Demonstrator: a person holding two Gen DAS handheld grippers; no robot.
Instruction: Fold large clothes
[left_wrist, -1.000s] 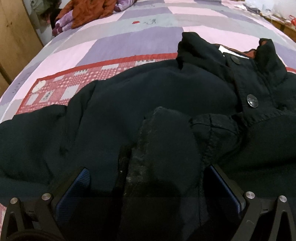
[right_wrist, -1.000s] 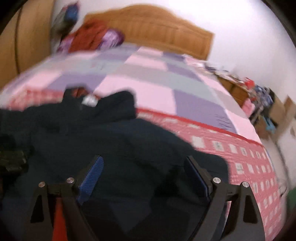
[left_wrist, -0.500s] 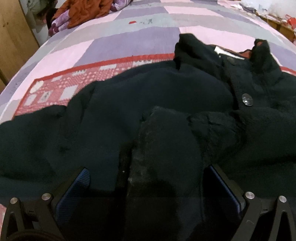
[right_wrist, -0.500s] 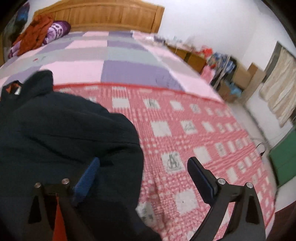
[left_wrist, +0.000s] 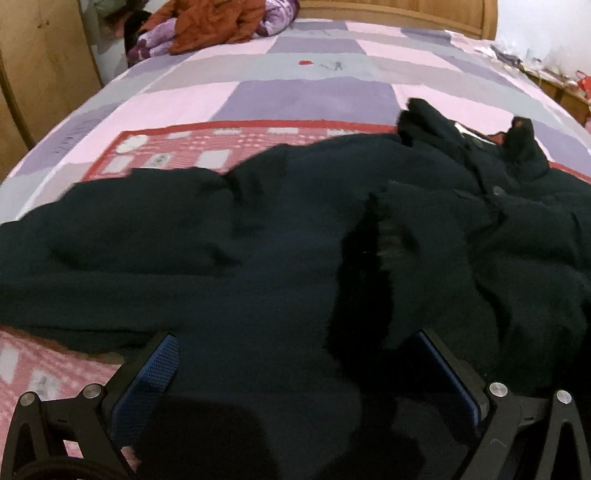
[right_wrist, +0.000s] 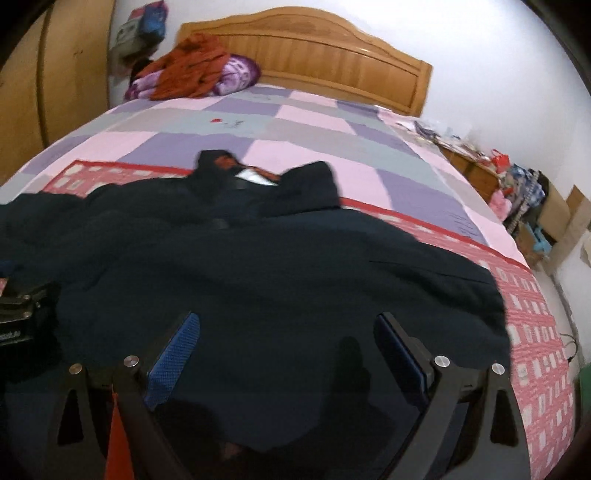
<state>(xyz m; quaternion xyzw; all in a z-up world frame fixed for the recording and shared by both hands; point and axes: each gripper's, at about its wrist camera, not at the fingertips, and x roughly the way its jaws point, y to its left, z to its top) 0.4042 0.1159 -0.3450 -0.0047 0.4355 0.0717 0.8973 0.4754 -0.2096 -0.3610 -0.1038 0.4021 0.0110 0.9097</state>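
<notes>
A large black buttoned jacket (left_wrist: 295, 236) lies spread across the bed, collar toward the headboard; it also shows in the right wrist view (right_wrist: 280, 266). Its sleeve cuff (left_wrist: 399, 258) lies folded onto the body. My left gripper (left_wrist: 295, 354) is open just above the jacket's lower part, holding nothing. My right gripper (right_wrist: 288, 332) is open above the jacket's right half, holding nothing. The left gripper's black body shows at the left edge of the right wrist view (right_wrist: 22, 314).
The bed has a pink, purple and grey checked cover (right_wrist: 295, 122) and a red patterned blanket (right_wrist: 532, 325). Orange and purple clothes (right_wrist: 195, 74) are piled by the wooden headboard (right_wrist: 332, 48). A wooden wardrobe (left_wrist: 33, 74) stands at left, cluttered furniture (right_wrist: 517, 192) at right.
The left gripper pulled back and left, so more of the jacket's left sleeve and blanket shows. The right gripper swung out toward the right, then back over the jacket.
</notes>
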